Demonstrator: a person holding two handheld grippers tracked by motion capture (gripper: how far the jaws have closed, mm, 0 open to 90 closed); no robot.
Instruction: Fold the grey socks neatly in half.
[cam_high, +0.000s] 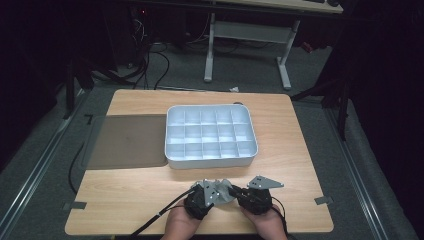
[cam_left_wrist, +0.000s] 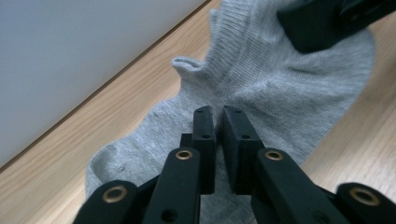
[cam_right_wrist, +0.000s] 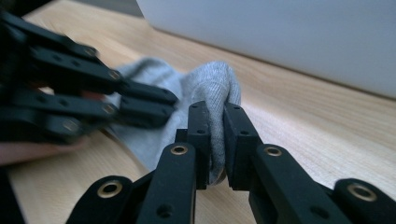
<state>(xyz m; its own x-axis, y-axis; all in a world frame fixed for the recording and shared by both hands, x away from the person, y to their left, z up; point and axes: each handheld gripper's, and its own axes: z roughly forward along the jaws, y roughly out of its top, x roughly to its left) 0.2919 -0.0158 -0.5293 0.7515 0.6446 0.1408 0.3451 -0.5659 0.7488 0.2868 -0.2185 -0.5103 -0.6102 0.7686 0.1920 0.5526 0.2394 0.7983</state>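
**Both grippers clamped on the sock, nothing yet in the organiser**

Black jaws of the right gripper (cam_right_wrist: 215, 140) rise from the bottom centre of the right gripper view, clenched on a raised fold of the light grey knitted ankle sock (cam_right_wrist: 212, 88); the cloth bulges up between the pads. At the left of that frame the left gripper (cam_right_wrist: 154, 100) reaches in and lies on the same sock. In the left gripper view its own jaws stand almost together at lower centre, with a narrow slit between them and sock fabric (cam_left_wrist: 261, 84) directly beneath; they appear to pinch a thin layer, though the pinch itself is hard to make out.

From the high view, the sock (cam_high: 226, 195) lies low in the frame, centre, on the pale wooden table (cam_high: 135, 195), between the two grippers and just in front of the person's hands. Above it, mid-frame, sits the white plastic organiser tray with many square compartments (cam_high: 211, 161), every cell empty. A dark grey flat mat (cam_high: 127, 140) lies touching its left side.

My reading: the sock is grasped at two points, so folding or bunching is only beginning. Compacting it and placing it in a compartment remain.
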